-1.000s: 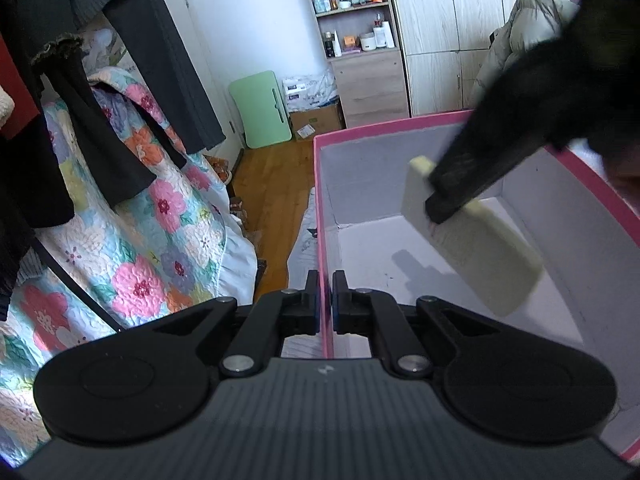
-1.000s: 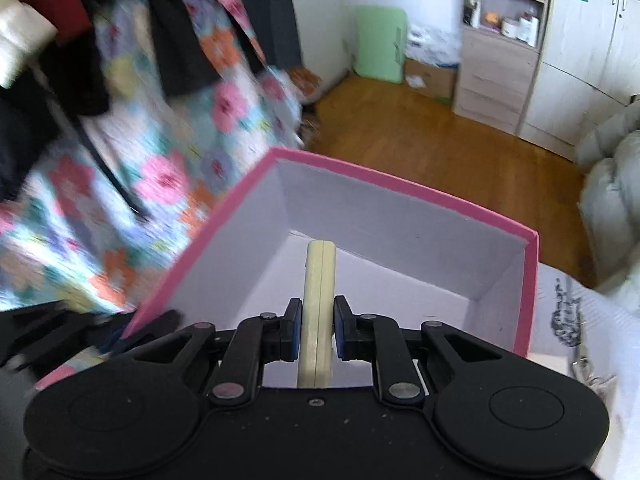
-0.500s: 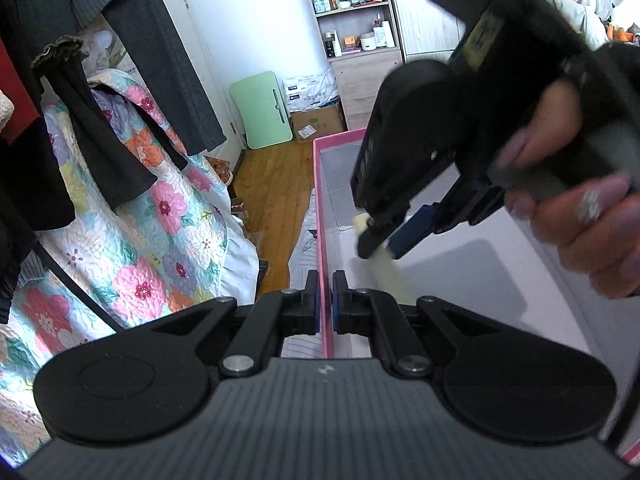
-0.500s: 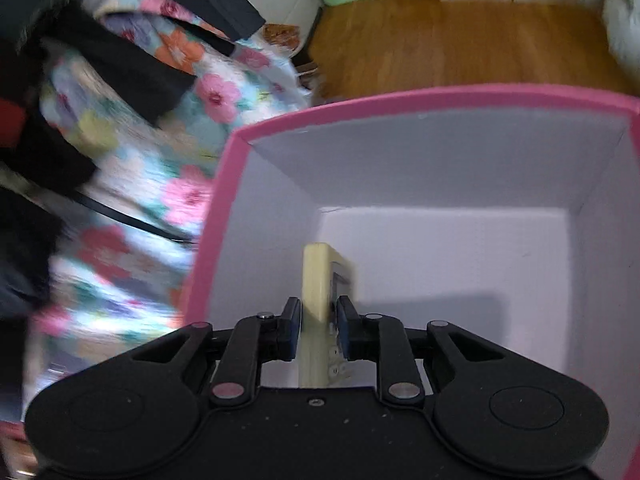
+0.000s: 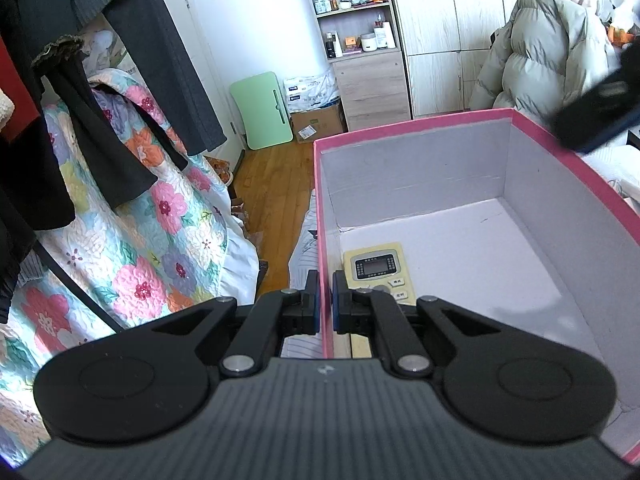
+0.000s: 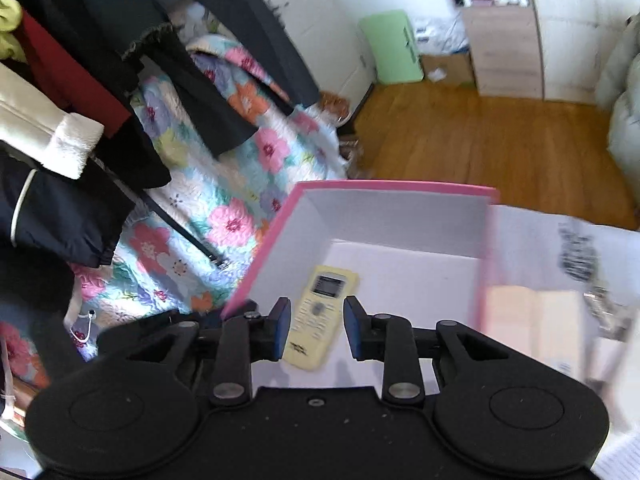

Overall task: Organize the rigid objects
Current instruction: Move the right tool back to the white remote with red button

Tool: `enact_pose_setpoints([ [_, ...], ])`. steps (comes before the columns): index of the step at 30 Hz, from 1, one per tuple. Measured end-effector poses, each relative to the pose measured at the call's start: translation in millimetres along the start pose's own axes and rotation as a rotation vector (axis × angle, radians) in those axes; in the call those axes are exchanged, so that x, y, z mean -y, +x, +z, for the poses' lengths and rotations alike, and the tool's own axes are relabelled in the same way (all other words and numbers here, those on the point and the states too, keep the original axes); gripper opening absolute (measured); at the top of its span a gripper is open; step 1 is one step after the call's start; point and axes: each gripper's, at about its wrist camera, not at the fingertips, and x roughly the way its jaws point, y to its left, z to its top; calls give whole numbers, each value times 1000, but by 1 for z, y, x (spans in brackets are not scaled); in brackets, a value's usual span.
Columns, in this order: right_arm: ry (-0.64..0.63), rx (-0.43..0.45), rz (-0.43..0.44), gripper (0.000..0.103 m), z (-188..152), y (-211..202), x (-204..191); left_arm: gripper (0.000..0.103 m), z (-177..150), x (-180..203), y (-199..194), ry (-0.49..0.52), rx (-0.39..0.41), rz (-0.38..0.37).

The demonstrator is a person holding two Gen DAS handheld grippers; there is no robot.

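Remote (image 6: 322, 318) now dropped flat in pink box (image 5: 420, 128), right gripper (image 6: 316, 326) released above it, left gripper (image 5: 325, 300) clenched on box wall.

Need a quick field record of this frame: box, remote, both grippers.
box: pink box, open top, white inside
remote: cream remote flat on the box floor, buttons up, by the left wall
left gripper: left gripper shut on the box's left wall
right gripper: right gripper open above the box, holding nothing
outside box: beige block to the right
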Motion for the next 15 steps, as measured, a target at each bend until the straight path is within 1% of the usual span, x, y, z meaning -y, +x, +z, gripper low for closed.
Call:
enact_pose_setpoints([
  [2,22,16,-42,35,-8,-16,16,5,0,0,0,4,0,3],
  [3,30,15,-66,35,-7,-15,26,5,0,0,0,5,0,4],
  [6,48,22,-132,37,-24,-25,48,5,1,0,1,6,-2,7],
  [9,10,30,-212,43,-38,-20,65,5,1,3,0,18,-2,14],
  [11,-49,8,-260,44,-47,-10,76,5,1,4,0,26,-3,17],
  [13,-81,-42,-286,44,-50,8,85,5,1,4,0,23,-1,15],
  [15,-145,-81,-323,44,-55,25,91,5,1,5,0,25,-1,15],
])
